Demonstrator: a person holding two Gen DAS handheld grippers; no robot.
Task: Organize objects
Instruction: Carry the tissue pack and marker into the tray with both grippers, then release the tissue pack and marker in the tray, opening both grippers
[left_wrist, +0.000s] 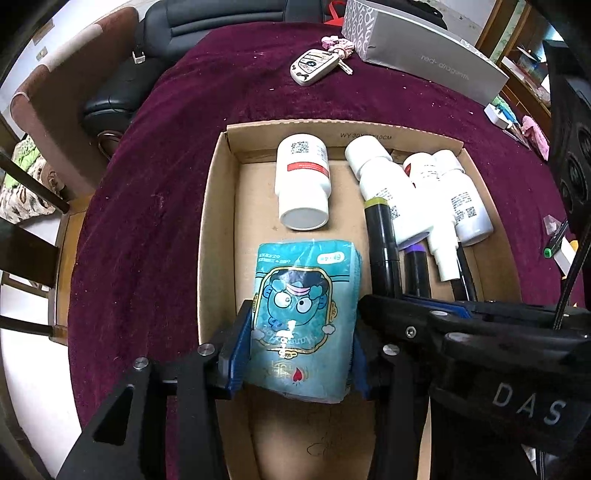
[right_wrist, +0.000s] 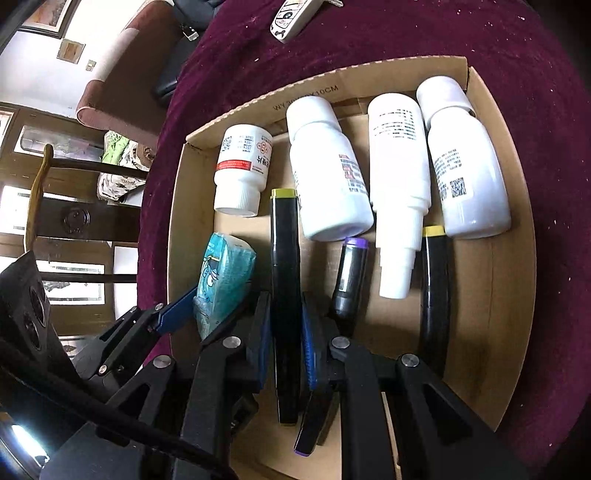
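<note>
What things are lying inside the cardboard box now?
Inside the cardboard box lie white bottles, black markers and a blue tissue pack between the left gripper's fingers. The right gripper clamps one marker. The grippers cover the near floor.

Maroon-clothed table (left_wrist: 155, 206) bears cardboard box (left_wrist: 216, 206), key fob (left_wrist: 314, 66), grey carton (left_wrist: 424, 55)

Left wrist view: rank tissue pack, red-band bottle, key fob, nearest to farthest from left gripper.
1. tissue pack, between the left gripper fingers.
2. red-band bottle, farther up, lying in the box.
3. key fob, beyond the box on the cloth.
</note>
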